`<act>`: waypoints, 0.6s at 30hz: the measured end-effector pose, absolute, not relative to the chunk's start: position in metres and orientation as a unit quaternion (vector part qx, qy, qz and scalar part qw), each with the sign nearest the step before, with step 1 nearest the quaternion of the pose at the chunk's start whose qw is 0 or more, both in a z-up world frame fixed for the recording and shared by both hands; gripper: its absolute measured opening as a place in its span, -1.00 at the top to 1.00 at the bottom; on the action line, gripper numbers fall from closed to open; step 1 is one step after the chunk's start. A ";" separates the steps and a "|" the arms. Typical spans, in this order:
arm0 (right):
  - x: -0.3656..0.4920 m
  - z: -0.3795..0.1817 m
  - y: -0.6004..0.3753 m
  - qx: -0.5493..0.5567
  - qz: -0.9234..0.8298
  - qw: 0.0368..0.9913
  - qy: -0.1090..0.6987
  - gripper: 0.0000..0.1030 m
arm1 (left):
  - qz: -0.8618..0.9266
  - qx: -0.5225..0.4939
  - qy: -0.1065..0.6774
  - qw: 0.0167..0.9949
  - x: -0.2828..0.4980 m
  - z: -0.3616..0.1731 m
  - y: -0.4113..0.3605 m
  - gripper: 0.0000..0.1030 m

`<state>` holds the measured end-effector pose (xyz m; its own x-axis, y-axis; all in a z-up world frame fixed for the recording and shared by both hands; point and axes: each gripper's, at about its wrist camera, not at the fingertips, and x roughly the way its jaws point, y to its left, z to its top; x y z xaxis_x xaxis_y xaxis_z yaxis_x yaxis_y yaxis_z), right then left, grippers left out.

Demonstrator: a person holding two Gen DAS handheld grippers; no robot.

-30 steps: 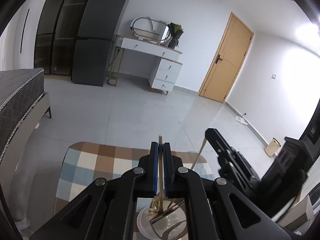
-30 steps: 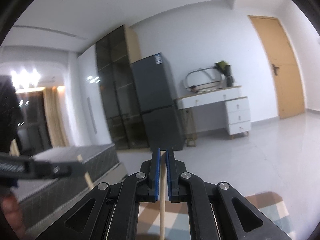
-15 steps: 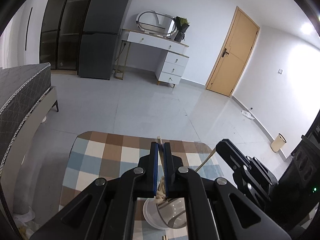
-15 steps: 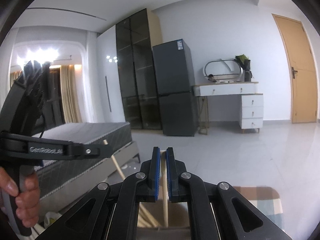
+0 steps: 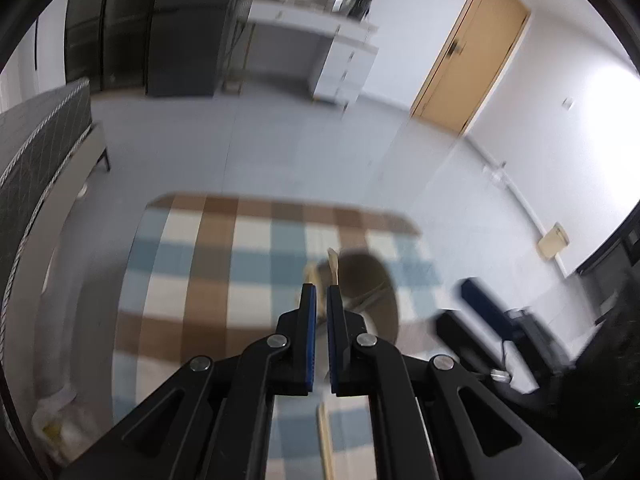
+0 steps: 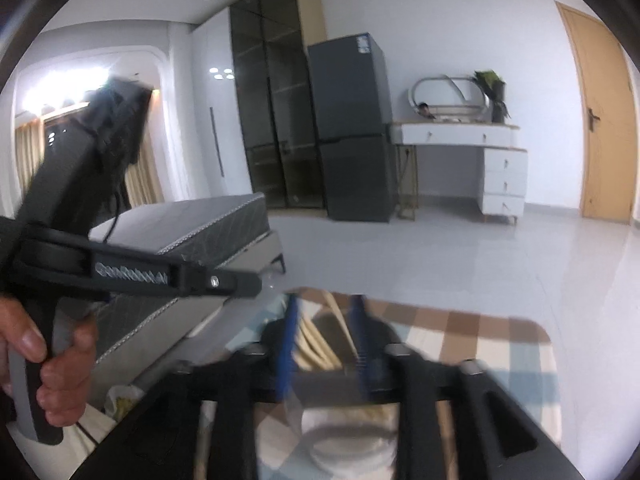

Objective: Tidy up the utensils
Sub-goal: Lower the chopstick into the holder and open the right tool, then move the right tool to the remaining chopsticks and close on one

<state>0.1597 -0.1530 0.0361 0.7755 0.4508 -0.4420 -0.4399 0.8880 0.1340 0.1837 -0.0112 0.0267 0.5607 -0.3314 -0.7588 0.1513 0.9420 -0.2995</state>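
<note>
My left gripper (image 5: 321, 294) is shut on a wooden chopstick (image 5: 333, 266) whose tip pokes out past the pads, above a round cup (image 5: 376, 300) holding more utensils. The right gripper's fingers (image 5: 474, 294) show blurred at the right of the left wrist view. In the right wrist view my right gripper (image 6: 325, 320) is blurred and its jaws are opening. Several chopsticks (image 6: 316, 344) stand between them in the white cup (image 6: 348, 436), and the pads press on none. The left gripper (image 6: 244, 280) reaches in from the left, held by a hand (image 6: 48, 364).
A checked cloth (image 5: 224, 264) covers the table. Beyond it are a grey bed (image 5: 40, 152), a dark fridge (image 6: 352, 132), a white dresser (image 6: 480, 160), a wooden door (image 5: 468, 48) and a small bin (image 5: 554, 240) on open tiled floor.
The right gripper's jaws have parted from the chopstick they held. Both grippers have tipped down toward the cup, and the left one has come lower over it with its chopstick.
</note>
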 end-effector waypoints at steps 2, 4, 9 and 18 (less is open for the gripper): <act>0.146 0.037 -0.160 0.014 0.225 0.943 0.245 0.14 | -0.125 -0.105 0.450 0.878 0.175 0.025 -0.007 0.99; 0.132 0.038 -0.166 0.016 0.215 0.945 0.247 0.06 | -0.119 -0.108 0.448 0.880 0.163 0.028 -0.004 0.94; 0.096 0.047 -0.176 0.032 0.194 0.950 0.242 -0.32 | -0.100 -0.098 0.414 0.899 0.125 0.047 0.000 -0.13; 0.046 0.050 -0.179 0.061 0.180 0.947 0.259 -0.62 | -0.076 -0.083 0.396 0.911 0.071 0.062 0.004 -0.30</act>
